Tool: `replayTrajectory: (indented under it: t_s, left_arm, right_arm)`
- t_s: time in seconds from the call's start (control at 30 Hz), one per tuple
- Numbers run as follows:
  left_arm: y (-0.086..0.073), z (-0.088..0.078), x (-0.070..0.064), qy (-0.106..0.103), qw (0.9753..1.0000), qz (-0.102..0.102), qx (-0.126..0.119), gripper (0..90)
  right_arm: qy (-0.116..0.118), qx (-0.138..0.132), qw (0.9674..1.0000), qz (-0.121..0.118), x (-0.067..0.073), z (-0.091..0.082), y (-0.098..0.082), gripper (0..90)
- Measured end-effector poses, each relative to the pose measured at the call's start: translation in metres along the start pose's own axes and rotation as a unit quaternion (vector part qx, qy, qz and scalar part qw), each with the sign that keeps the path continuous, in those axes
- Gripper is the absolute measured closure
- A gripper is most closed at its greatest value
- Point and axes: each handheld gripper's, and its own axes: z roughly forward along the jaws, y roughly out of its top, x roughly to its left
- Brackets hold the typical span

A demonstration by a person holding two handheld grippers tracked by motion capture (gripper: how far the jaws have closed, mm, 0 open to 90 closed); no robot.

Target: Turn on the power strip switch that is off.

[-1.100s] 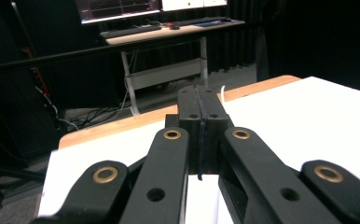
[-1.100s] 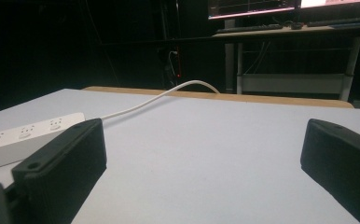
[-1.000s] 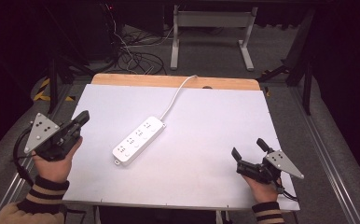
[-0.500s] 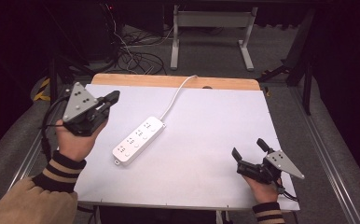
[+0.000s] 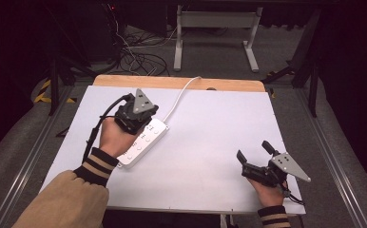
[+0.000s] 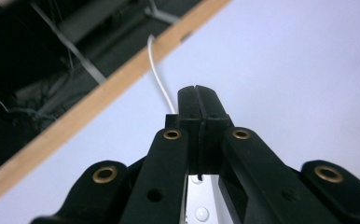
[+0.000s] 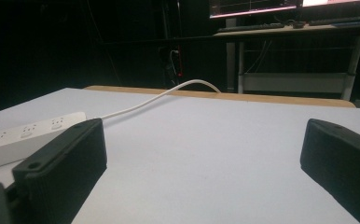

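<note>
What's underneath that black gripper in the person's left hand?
The white power strip lies under the left gripper, whose jaws are shut. The strip's near end and some sockets show, and its white cable runs off the table's far edge. The stretch beneath hand and gripper is covered.

Looking like a lab or workshop: dark room, loose cables (image 5: pixel 139 59) lying around the floor, hazard tape (image 5: pixel 43 91), monitor (image 7: pixel 257 5) glowing behind.
</note>
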Motion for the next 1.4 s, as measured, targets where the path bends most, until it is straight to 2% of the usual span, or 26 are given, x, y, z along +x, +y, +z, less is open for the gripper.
replayTrajectory:
  t_s: [0.03,0.07,0.1,0.17,0.23,0.3,0.33,0.37,0.4,0.43,0.53,0.6,0.63,0.67,0.7,0.77,0.9,0.93,1.0,1.03,1.1,1.13,1.2,1.27,1.4]
  left_arm:
    - [-0.001,0.013,-0.002,-0.005,0.9997,-0.003,0.024,90.0]
    - [-0.001,0.013,-0.002,-0.005,0.9997,-0.003,0.024,90.0]
    - [-0.002,0.022,-0.002,-0.009,0.9991,-0.009,0.040,90.0]
    - [-0.004,0.042,-0.001,-0.020,0.9968,-0.023,0.075,90.0]
    - [-0.005,0.046,-0.001,-0.022,0.9960,-0.026,0.082,90.0]
    - [-0.009,0.063,0.000,-0.029,0.9930,-0.034,0.109,90.0]
    - [-0.009,0.063,0.000,-0.029,0.9930,-0.034,0.109,90.0]
    - [-0.011,0.071,-0.001,-0.033,0.9908,-0.033,0.127,90.0]
    - [-0.011,0.071,-0.001,-0.033,0.9908,-0.033,0.127,90.0]
    - [-0.013,0.075,-0.001,-0.032,0.9897,-0.034,0.135,90.0]
    - [-0.019,0.088,0.002,-0.029,0.9843,-0.042,0.169,90.0]
    - [-0.027,0.096,0.006,-0.025,0.9817,-0.055,0.181,90.0]
    - [-0.032,0.101,0.007,-0.024,0.9795,-0.058,0.191,90.0]
    - [-0.040,0.109,0.009,-0.027,0.9767,-0.071,0.201,90.0]
    - [-0.040,0.109,0.009,-0.027,0.9767,-0.071,0.201,90.0]
    - [-0.044,0.114,0.011,-0.033,0.9746,-0.081,0.206,90.0]
    - [-0.044,0.119,0.010,-0.032,0.9736,-0.079,0.212,90.0]
    - [-0.048,0.123,0.011,-0.029,0.9715,-0.081,0.221,90.0]
    - [-0.049,0.124,0.011,-0.030,0.9708,-0.084,0.223,90.0]
    - [-0.051,0.125,0.011,-0.035,0.9712,-0.090,0.218,90.0]
    - [-0.051,0.125,0.010,-0.036,0.9711,-0.090,0.218,90.0]
    - [-0.051,0.125,0.009,-0.038,0.9721,-0.086,0.215,90.0]
    - [-0.051,0.126,0.009,-0.041,0.9721,-0.086,0.214,90.0]
    - [-0.053,0.127,0.009,-0.049,0.9705,-0.092,0.217,90.0]
    - [-0.054,0.127,0.009,-0.049,0.9714,-0.096,0.212,90.0]
  right_arm:
    - [0.000,0.000,1.0000,0.001,0.000,0.000,0.000,0.9]
    - [0.000,0.000,1.0000,0.001,0.000,0.000,0.000,0.9]
    - [0.001,-0.001,1.0000,0.000,0.000,0.000,0.000,0.9]
    - [0.001,0.000,1.0000,0.001,0.000,0.000,0.000,0.9]
    - [0.001,0.000,1.0000,0.001,0.000,0.000,0.000,1.0]
    - [0.002,-0.001,1.0000,0.000,0.000,0.000,0.000,1.0]
    - [0.002,0.000,1.0000,0.001,0.000,0.001,0.000,1.0]
    - [0.002,0.001,1.0000,0.000,0.000,0.001,0.000,1.0]
    - [0.002,0.002,1.0000,0.000,0.000,0.001,0.000,1.0]
    - [0.002,0.002,1.0000,0.001,0.000,0.001,0.000,1.0]
    - [0.002,0.002,1.0000,0.002,0.000,0.002,0.000,1.1]
    - [0.002,0.003,1.0000,0.002,0.000,0.002,0.000,1.1]
    - [0.002,0.002,1.0000,0.003,0.000,0.001,0.000,1.2]
    - [0.003,0.001,1.0000,0.003,0.000,0.001,0.000,1.3]
    - [0.003,0.001,1.0000,0.003,0.000,0.000,0.000,1.3]
    - [0.001,0.002,1.0000,0.001,0.000,0.001,0.000,1.2]
    - [0.003,0.006,1.0000,0.005,0.001,0.003,-0.001,1.4]
    - [0.004,0.006,1.0000,0.004,0.001,0.003,-0.001,1.5]
    - [0.003,0.005,1.0000,0.004,0.001,0.002,-0.001,1.5]
    - [0.003,0.003,1.0000,0.003,0.000,0.002,0.000,1.5]
    - [0.002,0.002,1.0000,0.003,0.000,0.001,0.000,1.5]
    - [0.002,0.002,1.0000,0.003,0.000,0.001,0.000,1.5]
    - [0.002,0.004,1.0000,0.003,0.000,0.002,0.000,1.7]
    - [0.003,0.005,1.0000,0.003,0.001,0.002,0.000,1.7]
    - [0.001,0.004,1.0000,0.003,0.000,0.002,0.000,1.8]
